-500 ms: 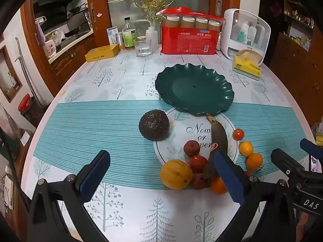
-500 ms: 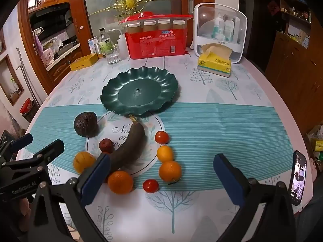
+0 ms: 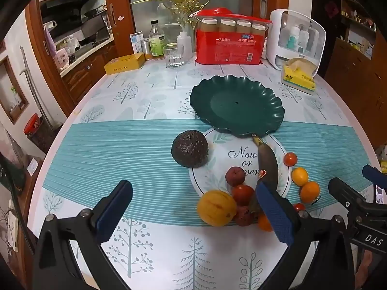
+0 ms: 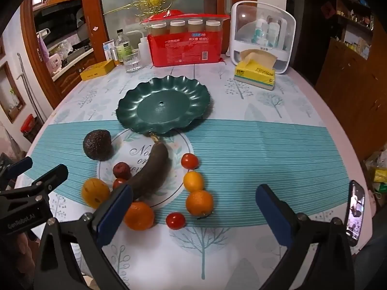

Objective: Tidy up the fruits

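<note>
An empty dark green scalloped plate (image 3: 263, 89) (image 4: 193, 89) sits mid-table. In front of it lie a dark avocado (image 3: 189, 148) (image 4: 97, 145), an overripe brown banana (image 3: 267, 163) (image 4: 151, 171), a yellow-orange fruit (image 3: 216, 207) (image 4: 95, 192), several oranges (image 4: 199, 202), cherry tomatoes (image 4: 189, 161) and small dark red fruits (image 3: 235, 176). My left gripper (image 3: 193, 213) is open and empty, near the table's front, left of the fruit. My right gripper (image 4: 193, 215) is open and empty above the oranges at the front.
At the back stand a red pack of cups (image 3: 228, 46), a white organiser (image 3: 296, 39), a yellow tissue pack (image 4: 256, 73), a glass (image 3: 173, 55), bottles and a yellow box (image 3: 124, 64). A phone (image 4: 354, 207) is at the right edge.
Both views are almost the same as before; the grippers have barely shifted and stay open. No fruit has moved.
</note>
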{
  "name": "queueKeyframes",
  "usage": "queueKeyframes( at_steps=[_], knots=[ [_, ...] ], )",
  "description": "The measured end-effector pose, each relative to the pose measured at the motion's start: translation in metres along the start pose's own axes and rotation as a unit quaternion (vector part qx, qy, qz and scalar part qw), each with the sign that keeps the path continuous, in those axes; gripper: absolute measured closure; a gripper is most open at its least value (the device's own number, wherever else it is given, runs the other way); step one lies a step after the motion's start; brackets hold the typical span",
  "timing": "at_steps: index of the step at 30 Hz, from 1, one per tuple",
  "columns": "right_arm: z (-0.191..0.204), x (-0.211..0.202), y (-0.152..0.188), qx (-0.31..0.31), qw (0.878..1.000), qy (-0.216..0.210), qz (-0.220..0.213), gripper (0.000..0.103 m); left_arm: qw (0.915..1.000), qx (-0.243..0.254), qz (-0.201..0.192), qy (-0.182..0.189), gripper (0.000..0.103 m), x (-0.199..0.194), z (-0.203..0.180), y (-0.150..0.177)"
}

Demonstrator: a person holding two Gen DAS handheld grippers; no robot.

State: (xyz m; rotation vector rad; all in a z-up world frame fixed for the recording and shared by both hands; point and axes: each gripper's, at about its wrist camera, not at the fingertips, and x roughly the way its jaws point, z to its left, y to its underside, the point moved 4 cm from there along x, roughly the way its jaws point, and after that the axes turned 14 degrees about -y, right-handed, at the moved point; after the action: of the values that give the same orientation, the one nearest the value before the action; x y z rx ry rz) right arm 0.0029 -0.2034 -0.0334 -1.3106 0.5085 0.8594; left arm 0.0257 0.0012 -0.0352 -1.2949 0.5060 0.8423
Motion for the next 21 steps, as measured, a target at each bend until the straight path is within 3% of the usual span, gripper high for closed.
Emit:
queueKeyframes(
  at_steps=[5,14,21],
  knots=[
    [0.0026,-0.0023,0.0005,-0.003,1.000,-0.013,-0.002,0.001,1.0000,-0.003,0.005,-0.001,0.001,-0.0008,0.0030,-0.0015],
    [0.0019,-0.0021,-0.0007,-0.009,1.000,-0.019,0.005,0.001,0.9992,-0.002,0.013,0.038,0.001,-0.0013,0.0000,0.0015],
    [0.0021,-0.0011,-0.0007,-0.012,1.000,-0.004,0.007,0.001,0.9996,0.013,0.002,0.025,0.001,-0.0037,-0.0051,-0.0003]
  ],
)
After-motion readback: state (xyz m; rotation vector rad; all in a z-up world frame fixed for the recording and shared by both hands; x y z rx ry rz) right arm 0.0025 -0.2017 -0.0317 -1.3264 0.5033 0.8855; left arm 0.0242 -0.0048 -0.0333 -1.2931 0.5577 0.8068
